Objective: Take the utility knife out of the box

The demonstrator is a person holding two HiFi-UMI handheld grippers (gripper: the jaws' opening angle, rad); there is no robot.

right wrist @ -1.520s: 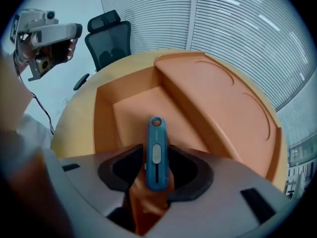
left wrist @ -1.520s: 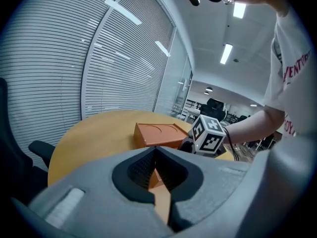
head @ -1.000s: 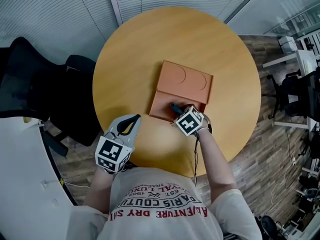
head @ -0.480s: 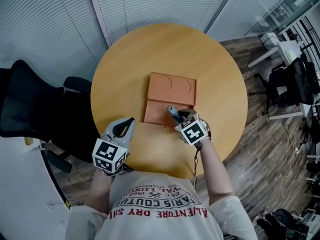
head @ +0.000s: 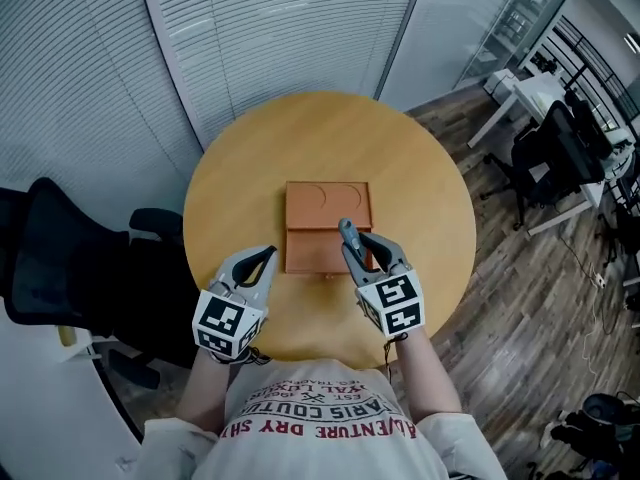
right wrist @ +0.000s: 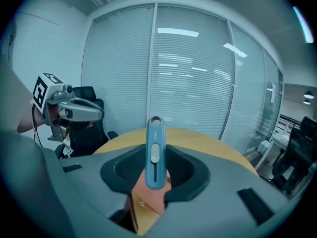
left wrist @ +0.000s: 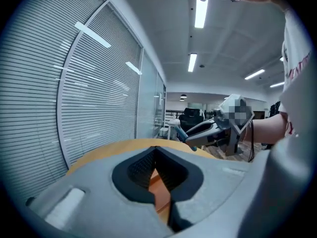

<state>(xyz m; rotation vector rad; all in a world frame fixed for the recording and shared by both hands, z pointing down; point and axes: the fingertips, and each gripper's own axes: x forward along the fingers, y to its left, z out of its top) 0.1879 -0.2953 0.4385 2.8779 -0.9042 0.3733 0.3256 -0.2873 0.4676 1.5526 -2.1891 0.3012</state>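
Note:
An orange box (head: 326,206) lies open in the middle of the round wooden table (head: 420,188), its lid folded back. My right gripper (head: 364,249) is shut on a blue utility knife (head: 349,236) and holds it up in the air over the box's near right corner. In the right gripper view the knife (right wrist: 155,152) stands upright between the jaws, slider facing me, above the box (right wrist: 147,198). My left gripper (head: 263,259) hovers shut and empty at the box's near left. From the left gripper view, the right gripper (left wrist: 194,132) with the knife (left wrist: 184,134) shows ahead.
A black office chair (head: 70,268) stands left of the table. Blinds and a glass wall (head: 290,28) run behind it. Desks and chairs (head: 560,138) fill the room at the right, on a wooden floor (head: 520,298).
The right gripper has lifted the knife up out of the box and tipped it more level. The left gripper has risen too. The box has stayed put.

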